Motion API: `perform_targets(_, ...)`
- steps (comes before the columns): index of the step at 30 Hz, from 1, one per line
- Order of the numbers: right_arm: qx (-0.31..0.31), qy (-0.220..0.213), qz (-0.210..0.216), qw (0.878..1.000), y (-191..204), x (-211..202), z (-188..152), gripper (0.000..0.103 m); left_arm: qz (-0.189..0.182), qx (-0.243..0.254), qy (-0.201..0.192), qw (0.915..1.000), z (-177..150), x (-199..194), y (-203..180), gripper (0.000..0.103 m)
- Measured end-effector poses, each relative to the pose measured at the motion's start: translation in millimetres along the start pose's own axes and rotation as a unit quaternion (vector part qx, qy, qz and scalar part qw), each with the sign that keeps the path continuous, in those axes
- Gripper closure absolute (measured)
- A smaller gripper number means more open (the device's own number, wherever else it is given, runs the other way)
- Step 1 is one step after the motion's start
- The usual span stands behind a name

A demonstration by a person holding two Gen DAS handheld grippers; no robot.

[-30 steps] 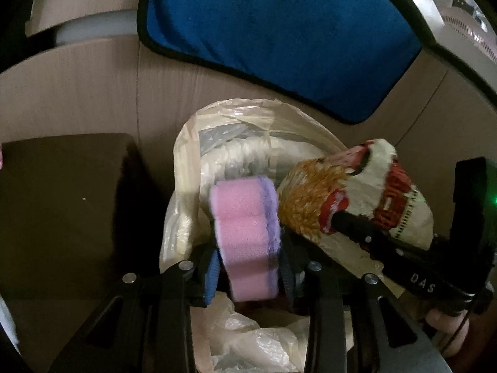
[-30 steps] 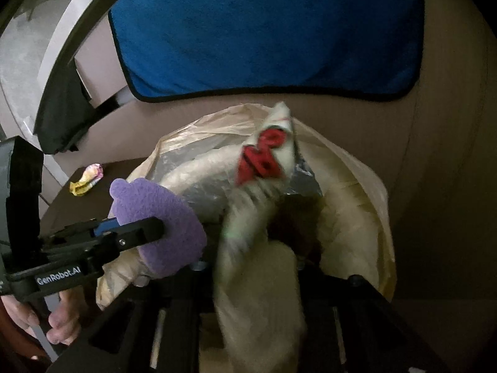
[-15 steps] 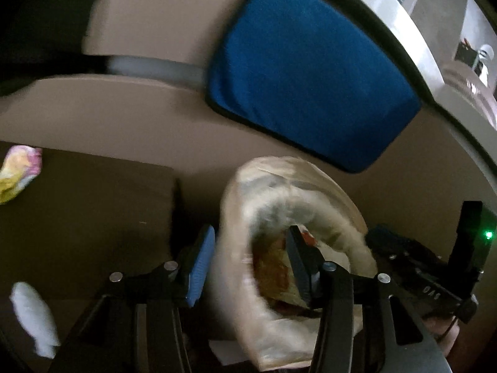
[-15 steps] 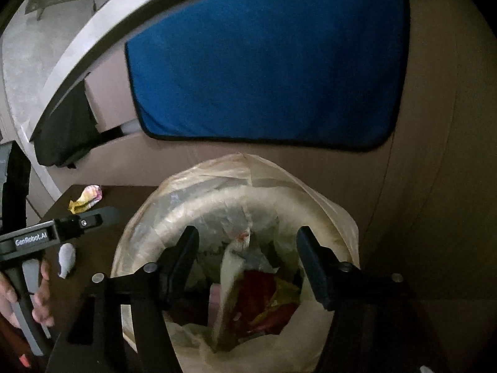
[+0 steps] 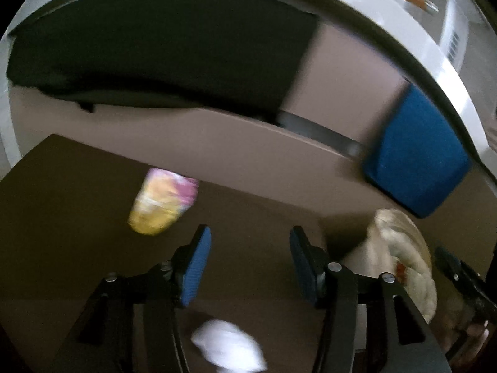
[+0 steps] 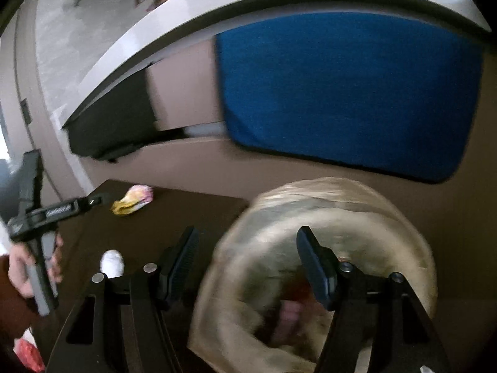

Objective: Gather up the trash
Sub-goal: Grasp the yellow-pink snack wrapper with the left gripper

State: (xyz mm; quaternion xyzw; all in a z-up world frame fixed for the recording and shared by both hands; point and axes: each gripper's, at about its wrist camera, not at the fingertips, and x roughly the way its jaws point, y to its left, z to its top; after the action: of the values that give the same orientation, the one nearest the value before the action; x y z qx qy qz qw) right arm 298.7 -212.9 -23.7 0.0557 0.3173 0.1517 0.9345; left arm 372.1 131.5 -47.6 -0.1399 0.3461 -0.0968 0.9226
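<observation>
Left gripper (image 5: 250, 258): jaws apart, have just been opening — nothing between them, dark table (image 5: 62, 217) beneath.
Right gripper (image 6: 248, 258): jaws apart, empty — above the bag-lined bin (image 6: 372, 205), lower right.
Yellow-pink wrapper (image 5: 163, 205): on table, left of centre.
White wad (image 5: 230, 346): bottom centre.

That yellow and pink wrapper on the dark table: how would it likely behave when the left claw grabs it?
The yellow and pink wrapper looks crumpled and thin, so it is probably very light and would likely crush flat between the pads. Lying loose on the dark table, it may slide if nudged rather than pinched. It seems unlikely to roll. The left claw is open and empty.
</observation>
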Motion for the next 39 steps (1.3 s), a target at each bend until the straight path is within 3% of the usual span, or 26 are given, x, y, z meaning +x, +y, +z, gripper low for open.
perform_targets(9, -0.032, 0.039, 0.043, 0.998, 66, 49, -11, 0.041, 0.041, -0.086, 0.044, 0.9945, 36, 66, 94, 0.046)
perform_targets(18, -0.025, 0.081, 0.06, 0.995, 80, 89, -25, 0.041, 0.05, -0.087, 0.094, 0.9905, 31, 124, 91, 0.048)
perform_targets(19, -0.025, 0.084, 0.06, 0.994, 81, 91, -27, 0.041, 0.061, -0.079, 0.076, 0.9921, 30, 121, 87, 0.048)
perform_targets(20, -0.027, 0.087, 0.06, 0.994, 82, 94, -29, 0.041, 0.073, -0.072, 0.077, 0.9918, 28, 122, 85, 0.05)
perform_targets(22, -0.031, 0.091, 0.058, 0.994, 84, 97, -31, 0.041, 0.071, -0.061, 0.077, 0.9926, 24, 121, 80, 0.068)
perform_targets(25, -0.033, 0.096, 0.061, 0.993, 88, 100, -33, 0.041, 0.066, -0.056, 0.079, 0.9931, 15, 109, 78, 0.077)
perform_targets(29, -0.042, 0.104, 0.072, 0.991, 101, 103, -35, 0.041, 0.057, -0.065, 0.08, 0.9931, -1, 75, 82, 0.078)
perform_targets(32, -0.056, 0.112, 0.087, 0.988, 117, 105, -37, 0.041, 0.035, -0.06, 0.058, 0.9959, -18, 33, 84, 0.078)
perform_targets(36, -0.096, 0.128, 0.117, 0.98, 149, 110, -41, 0.041, 0.063, -0.025, 0.037, 0.997, -41, -27, 81, 0.078)
perform_targets(39, -0.133, 0.13, 0.112, 0.976, 175, 114, -45, 0.041, 0.071, -0.033, 0.033, 0.9964, -53, -59, 92, 0.077)
